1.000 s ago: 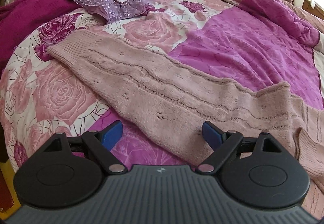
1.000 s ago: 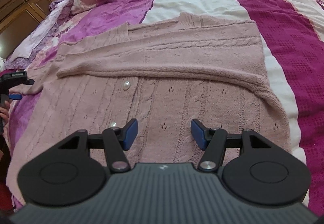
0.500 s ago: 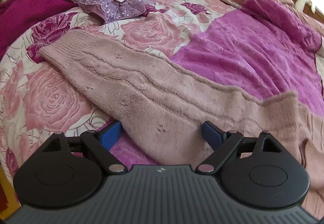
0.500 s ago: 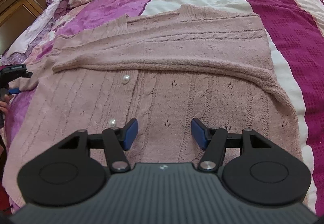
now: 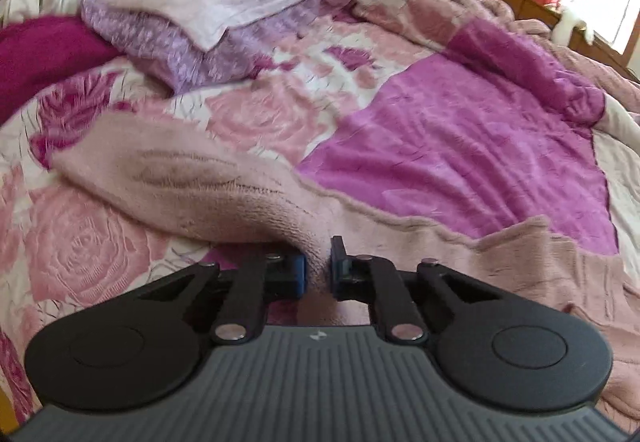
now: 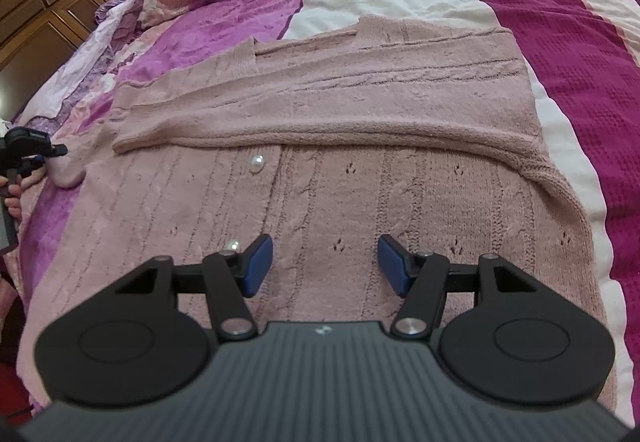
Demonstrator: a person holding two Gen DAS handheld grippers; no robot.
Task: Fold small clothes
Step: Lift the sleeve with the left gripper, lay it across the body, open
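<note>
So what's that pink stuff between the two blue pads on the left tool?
A bunched fold of the pink knit cardigan's sleeve. The left tool is closing on it, pads pressing the knit from both sides, in the left wrist view.

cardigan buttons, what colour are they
Pearly white; the buttons show best in the right wrist view, on the dusty pink cardigan.

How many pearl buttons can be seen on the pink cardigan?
2. One pearl button lies just below the folded sleeve; the second sits lower on the cardigan. Others may be hidden.
</note>
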